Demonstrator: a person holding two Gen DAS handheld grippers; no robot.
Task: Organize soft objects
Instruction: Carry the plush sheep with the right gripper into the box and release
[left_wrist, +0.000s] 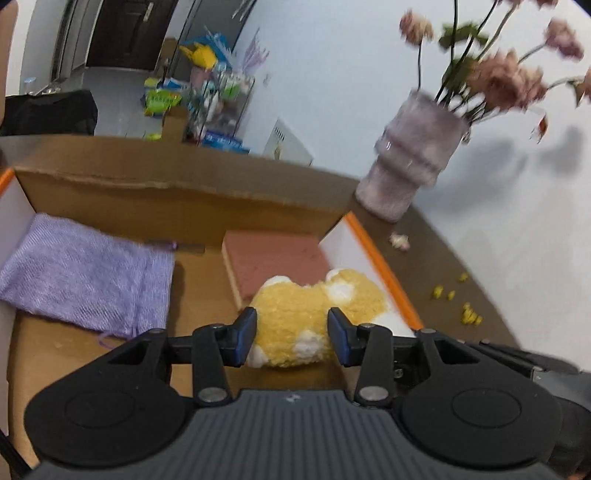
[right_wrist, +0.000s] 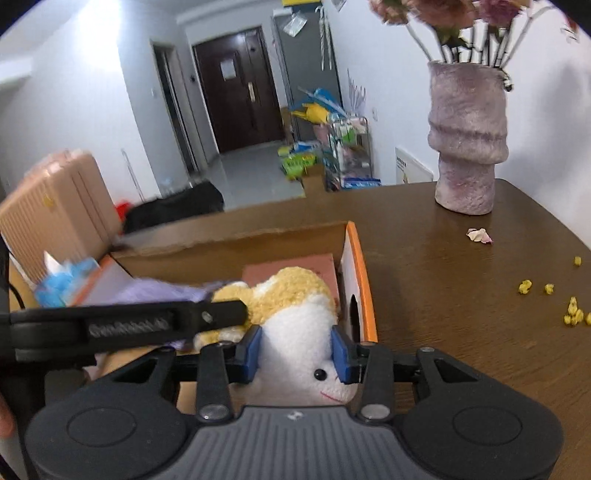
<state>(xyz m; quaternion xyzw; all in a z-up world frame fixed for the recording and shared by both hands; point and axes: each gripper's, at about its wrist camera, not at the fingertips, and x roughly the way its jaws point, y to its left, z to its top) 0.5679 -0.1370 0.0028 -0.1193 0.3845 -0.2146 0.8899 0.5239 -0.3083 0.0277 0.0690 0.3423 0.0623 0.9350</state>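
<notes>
We hold a yellow-and-white plush toy (left_wrist: 314, 314) at lower centre, left gripper (left_wrist: 291, 338) and right gripper (right_wrist: 296, 356) each clamped partway on it.

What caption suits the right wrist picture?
Right tongs grip a plush toy's white head above the cardboard box.

Pouch (left_wrist: 85, 273) left in box (left_wrist: 177, 192), pad (left_wrist: 275, 258) right; plush toy (left_wrist: 314, 314) before pad; vase (left_wrist: 410, 162) behind box, right.

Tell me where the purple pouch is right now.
In the left wrist view, the purple pouch lies flat in the cardboard box's left half, across from the pink sponge.
</notes>
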